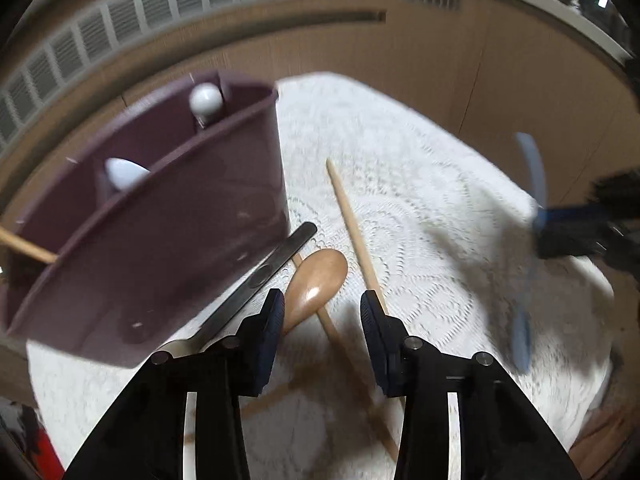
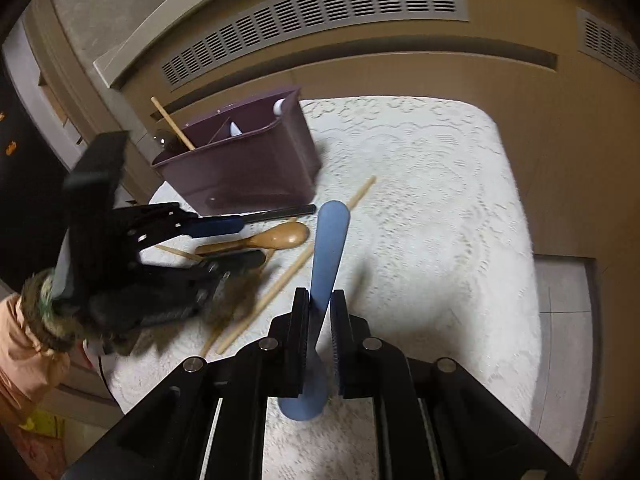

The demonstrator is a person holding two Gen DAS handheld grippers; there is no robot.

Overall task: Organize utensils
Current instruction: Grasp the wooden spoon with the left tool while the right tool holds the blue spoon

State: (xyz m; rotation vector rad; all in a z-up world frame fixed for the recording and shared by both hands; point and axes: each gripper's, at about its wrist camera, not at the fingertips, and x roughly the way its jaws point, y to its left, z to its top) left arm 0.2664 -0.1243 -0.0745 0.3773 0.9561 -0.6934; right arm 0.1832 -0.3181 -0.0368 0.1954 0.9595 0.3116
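Note:
A purple utensil caddy [image 1: 160, 248] stands on the white lace cloth [image 1: 440, 240] and holds white utensils [image 1: 206, 100] and a wooden stick [image 1: 24, 246]. My left gripper [image 1: 322, 312] is open just above a wooden spoon [image 1: 316, 284]; a wooden chopstick [image 1: 352, 228] and a dark metal utensil [image 1: 264, 272] lie beside it. My right gripper [image 2: 320, 320] is shut on a blue spatula [image 2: 328, 248] and holds it above the cloth. The right gripper [image 1: 576, 232] and blue spatula [image 1: 532, 176] show at the right of the left wrist view. The caddy [image 2: 240, 164], spoon [image 2: 272, 238] and left gripper [image 2: 244, 240] show in the right wrist view.
The cloth covers a small table in front of a beige wall unit with vent grilles [image 2: 320, 12]. The table's far edge [image 2: 400, 100] meets this unit. Several wooden sticks [image 2: 280, 276] lie crossed near the spoon.

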